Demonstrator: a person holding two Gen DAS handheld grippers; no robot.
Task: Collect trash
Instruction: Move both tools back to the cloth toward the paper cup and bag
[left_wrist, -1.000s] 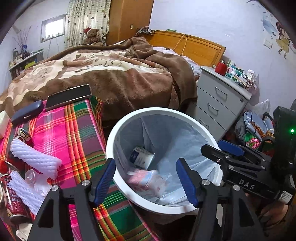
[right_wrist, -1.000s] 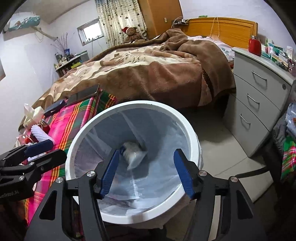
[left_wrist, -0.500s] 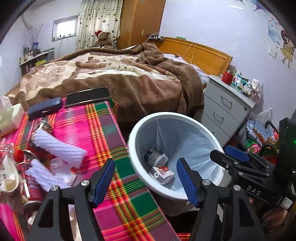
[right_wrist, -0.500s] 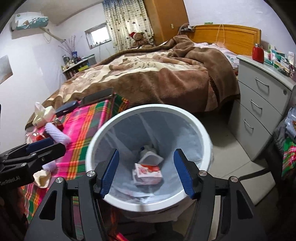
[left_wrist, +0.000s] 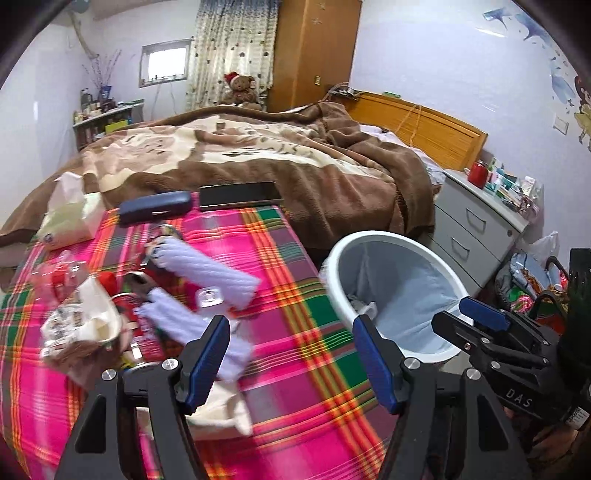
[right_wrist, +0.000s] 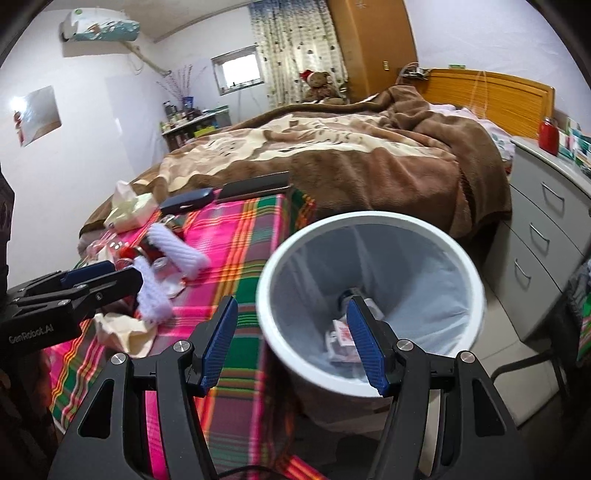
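Note:
A white trash bin (left_wrist: 397, 240) (right_wrist: 369, 221) with a pale liner stands on the floor beside a table under a pink plaid cloth (left_wrist: 280, 258) (right_wrist: 236, 236). A red-and-white carton (right_wrist: 341, 332) lies at the bin's bottom. On the cloth sit two white foam nets (left_wrist: 210, 269) (right_wrist: 177, 251), red cans (left_wrist: 129, 306), a small clear cup (left_wrist: 208, 297) and crumpled paper (left_wrist: 81, 325) (right_wrist: 122, 328). My left gripper (left_wrist: 290, 350) hangs open over the cloth, nothing between its fingers. My right gripper (right_wrist: 291, 343) is open at the bin's near rim, empty.
At the cloth's far edge lie a dark glasses case (left_wrist: 155, 206), a black phone (left_wrist: 240, 195) and a tissue pack (left_wrist: 70, 218). Behind is a bed with a brown blanket (left_wrist: 258, 155). A grey drawer unit (left_wrist: 476, 229) stands right of the bin.
Both grippers have swung left, away from above the bin toward the table. The bin now sits to the right in the left wrist view, and more of the littered cloth shows.

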